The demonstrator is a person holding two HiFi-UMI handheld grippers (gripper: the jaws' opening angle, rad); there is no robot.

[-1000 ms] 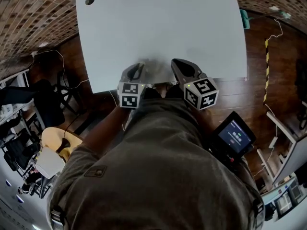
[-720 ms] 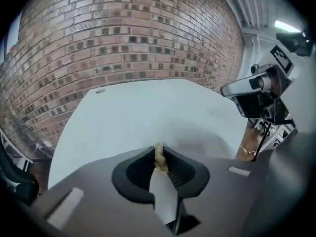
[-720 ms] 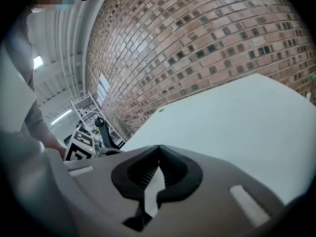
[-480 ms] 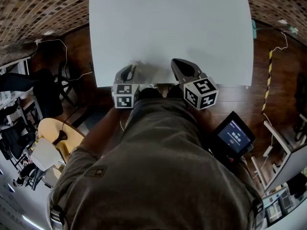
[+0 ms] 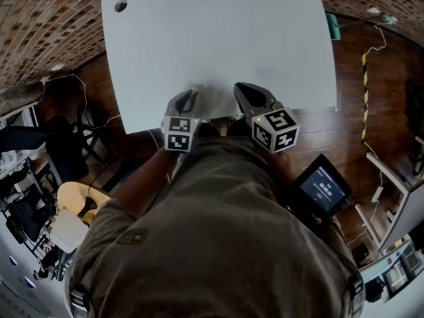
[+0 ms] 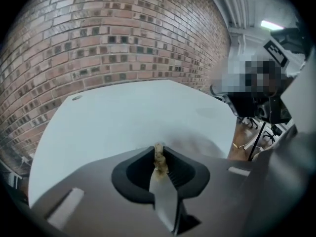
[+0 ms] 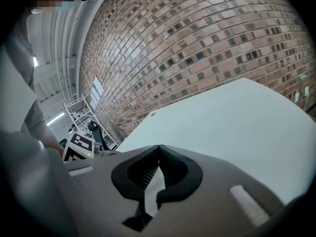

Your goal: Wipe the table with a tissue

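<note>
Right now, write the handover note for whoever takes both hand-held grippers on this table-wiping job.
Left hand-held gripper: jaws shut on a small twisted scrap of tissue, held over the near edge of the white table.
Right hand-held gripper: jaws together, nothing between them, beside the left one at the same edge.
Done: tissue is in hand. How much has been wiped cannot be told.
Left: probably sweep the tissue across the tabletop, including the faint mark toward its right side.

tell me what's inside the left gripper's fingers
A small tan tissue wad, pinched by the left gripper. How far it runs down between the fingers is covered.
</note>
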